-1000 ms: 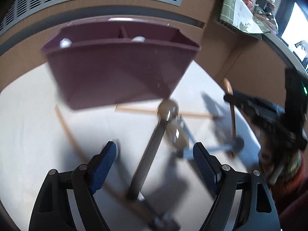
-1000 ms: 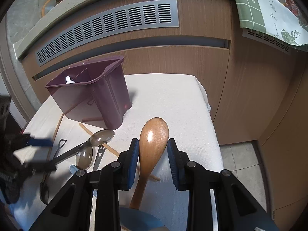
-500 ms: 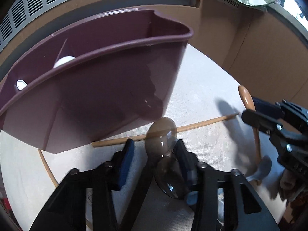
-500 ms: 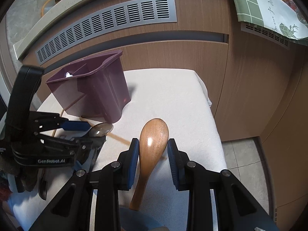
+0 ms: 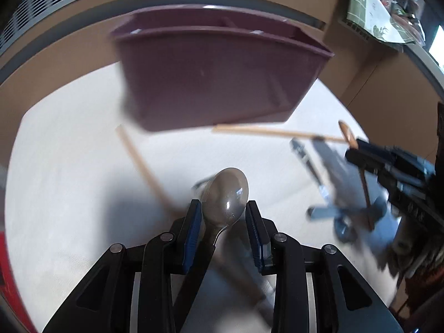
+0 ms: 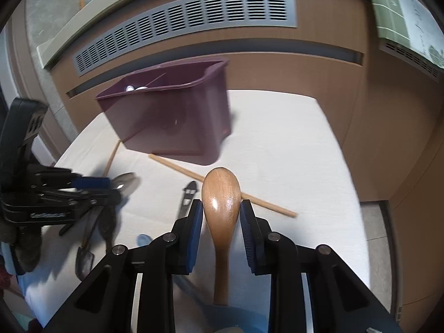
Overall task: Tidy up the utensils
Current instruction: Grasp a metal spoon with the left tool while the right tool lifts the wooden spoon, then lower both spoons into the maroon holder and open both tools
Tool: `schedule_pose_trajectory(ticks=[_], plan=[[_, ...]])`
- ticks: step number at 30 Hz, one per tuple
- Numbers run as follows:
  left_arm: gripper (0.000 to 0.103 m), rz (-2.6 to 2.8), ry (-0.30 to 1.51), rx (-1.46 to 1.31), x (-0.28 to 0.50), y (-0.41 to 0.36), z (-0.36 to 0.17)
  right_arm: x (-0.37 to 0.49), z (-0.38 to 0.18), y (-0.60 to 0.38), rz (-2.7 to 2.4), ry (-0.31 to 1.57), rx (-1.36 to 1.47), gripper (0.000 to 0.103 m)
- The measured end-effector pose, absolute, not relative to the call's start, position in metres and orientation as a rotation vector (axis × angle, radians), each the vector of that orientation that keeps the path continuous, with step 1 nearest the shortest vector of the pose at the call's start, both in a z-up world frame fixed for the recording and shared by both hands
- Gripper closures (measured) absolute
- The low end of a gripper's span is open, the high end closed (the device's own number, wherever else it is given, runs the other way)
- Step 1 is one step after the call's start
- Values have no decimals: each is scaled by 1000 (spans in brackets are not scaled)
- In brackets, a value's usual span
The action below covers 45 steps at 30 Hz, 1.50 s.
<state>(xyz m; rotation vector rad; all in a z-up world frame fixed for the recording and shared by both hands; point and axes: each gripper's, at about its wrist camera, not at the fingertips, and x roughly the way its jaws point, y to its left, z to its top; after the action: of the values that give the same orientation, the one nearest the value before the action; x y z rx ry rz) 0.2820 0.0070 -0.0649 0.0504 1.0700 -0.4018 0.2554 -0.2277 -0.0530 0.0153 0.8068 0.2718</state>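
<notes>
Left gripper (image 5: 222, 216): jaws narrow and closing, metal spoon (image 5: 226, 198) between the blue pads, bowel-end forward; contact on the right pad unclear. Right gripper (image 6: 219, 216): narrow, closing on the wooden spoon (image 6: 221, 202), pads at its bowl. Left view motion-blurred. Purple caddy (image 5: 219, 75) at 12 o'clock; two white items inside (image 6: 136, 88), unidentifiable. Chopstick (image 6: 222, 184) lies below it.

Soft daylight, motion blur, fisheye-warped edges
</notes>
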Motion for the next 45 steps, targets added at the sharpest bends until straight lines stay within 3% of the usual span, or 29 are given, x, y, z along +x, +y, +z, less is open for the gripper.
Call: schedule_pose_trajectory(ticks=[6,15,19,29,41,45], plan=[[68,-428,1093,71,283,5,-68,257,-52,-207,298,811,-17,78],[58,-470,1103,223,294,-25,-69,250,-53,-201,290,815,-53,78],[69,-435,1095,159,297,-17,-64,248,-50,-205,282,813,-32,78],[70,-408,801,-208,253,27,2,229,-26,-205,276,742,-24,78],[70,-383,630,-238,210,57,53,209,6,-208,285,643,7,79],[70,-387,513,-232,206,58,93,211,27,-207,292,587,18,79]])
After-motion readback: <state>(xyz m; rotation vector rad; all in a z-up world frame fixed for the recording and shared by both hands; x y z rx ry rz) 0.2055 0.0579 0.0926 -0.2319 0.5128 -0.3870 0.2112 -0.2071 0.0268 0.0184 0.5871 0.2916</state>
